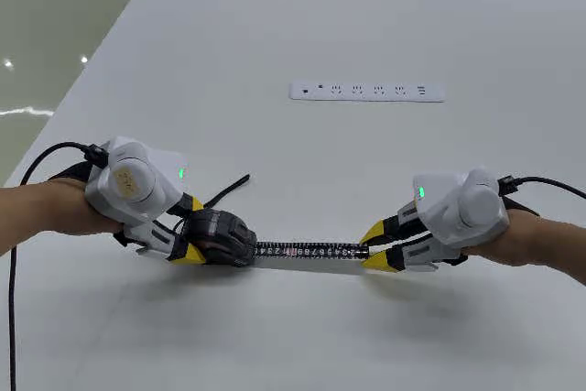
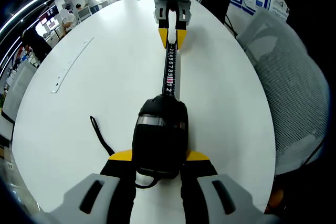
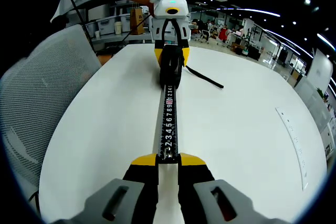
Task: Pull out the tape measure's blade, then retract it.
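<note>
Item one, nearest: my left gripper (image 1: pixel 192 229), jaws clamped on either side of the black tape measure (image 1: pixel 220 237), which rests on the white table (image 1: pixel 275 43).

Item two: blade (image 1: pixel 307 250), drawn out a short way, lying low and straight over the table towards my other hand, numerals facing up.

Item three: my right gripper (image 1: pixel 374 248), yellow-tipped jaws pinched together on the blade's free end.

Item four: black wrist strap (image 1: pixel 229 190), trailing behind the tape measure.

Item five, farther off: white power strip (image 1: pixel 366 91), lying flat, well apart from the rest.

White table (image 1: pixel 275 34): pwr strip (image 1: pixel 367 91) flat toward far side, tape-measure strap (image 1: pixel 231 187) nearer.
</note>
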The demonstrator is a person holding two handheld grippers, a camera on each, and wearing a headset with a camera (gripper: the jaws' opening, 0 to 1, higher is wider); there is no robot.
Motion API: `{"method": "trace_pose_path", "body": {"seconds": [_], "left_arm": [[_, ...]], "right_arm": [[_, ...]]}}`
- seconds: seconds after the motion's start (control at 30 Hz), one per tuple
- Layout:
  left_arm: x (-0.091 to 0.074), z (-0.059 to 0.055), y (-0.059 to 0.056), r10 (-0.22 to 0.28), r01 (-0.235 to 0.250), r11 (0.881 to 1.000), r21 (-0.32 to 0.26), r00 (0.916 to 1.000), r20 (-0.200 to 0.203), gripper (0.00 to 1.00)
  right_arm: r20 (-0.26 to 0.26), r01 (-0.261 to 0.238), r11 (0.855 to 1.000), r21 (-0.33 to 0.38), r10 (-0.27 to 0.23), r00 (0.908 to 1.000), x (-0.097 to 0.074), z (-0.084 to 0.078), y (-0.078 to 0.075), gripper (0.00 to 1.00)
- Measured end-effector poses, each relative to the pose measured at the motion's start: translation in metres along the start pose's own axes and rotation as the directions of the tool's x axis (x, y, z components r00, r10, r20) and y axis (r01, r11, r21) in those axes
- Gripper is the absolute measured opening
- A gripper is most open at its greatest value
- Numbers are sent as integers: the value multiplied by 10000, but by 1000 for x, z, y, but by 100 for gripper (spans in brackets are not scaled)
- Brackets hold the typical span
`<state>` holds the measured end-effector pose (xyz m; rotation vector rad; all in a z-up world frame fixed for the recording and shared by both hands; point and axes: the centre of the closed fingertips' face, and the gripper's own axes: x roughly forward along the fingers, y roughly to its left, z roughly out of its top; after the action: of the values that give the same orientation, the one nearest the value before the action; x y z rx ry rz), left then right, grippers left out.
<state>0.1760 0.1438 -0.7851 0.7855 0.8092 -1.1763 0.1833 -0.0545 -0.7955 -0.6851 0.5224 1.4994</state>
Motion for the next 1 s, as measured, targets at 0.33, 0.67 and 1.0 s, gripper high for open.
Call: {"method": "trace_pose_path", "body": {"seconds": [0.33, 0.67, 1.0], "left_arm": [[0, 0, 0, -12, 12, 10000, 4, 10000, 3, 27], [0, 1, -1, -8, 8, 10000, 29, 10000, -13, 27], [0, 1, -1, -13, 13, 10000, 24, 10000, 6, 27]], "right_arm": [[-23, 17, 10000, 23, -17, 10000, -3, -1, 1, 12], [-51, 46, 10000, 62, -46, 10000, -5, -7, 0, 12], [-98, 64, 10000, 69, -63, 9999, -9, -8, 1, 12]]}}
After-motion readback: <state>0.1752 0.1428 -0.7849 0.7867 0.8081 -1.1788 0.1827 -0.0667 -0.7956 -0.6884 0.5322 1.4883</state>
